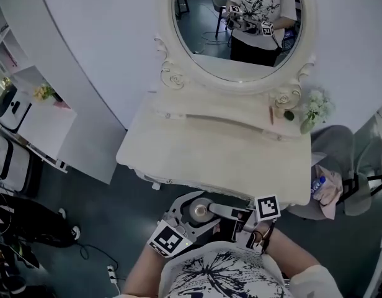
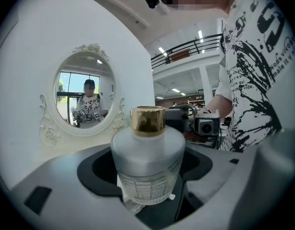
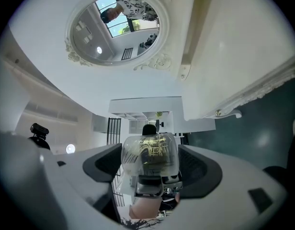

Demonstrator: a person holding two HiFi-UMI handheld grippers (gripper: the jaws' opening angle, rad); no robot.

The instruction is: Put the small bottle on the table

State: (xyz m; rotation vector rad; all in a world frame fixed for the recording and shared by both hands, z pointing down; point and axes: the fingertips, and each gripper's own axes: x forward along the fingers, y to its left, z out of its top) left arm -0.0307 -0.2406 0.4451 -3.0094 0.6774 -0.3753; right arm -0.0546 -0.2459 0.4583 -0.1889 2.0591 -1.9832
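Near table [image 1: 209, 148], left gripper [image 2: 147, 166] and right gripper [image 3: 150, 166] clasp small bottle [image 1: 199, 212]

Mirror [image 1: 237, 33] behind table [image 1: 209, 144], bottle [image 1: 199, 211] before it

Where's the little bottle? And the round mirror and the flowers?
small bottle [image 2: 147, 159]: left gripper view, on its frosted body.
mirror [image 1: 237, 36]: head view, on the glass.
flowers [image 1: 316, 104]: head view, on the white blossoms.
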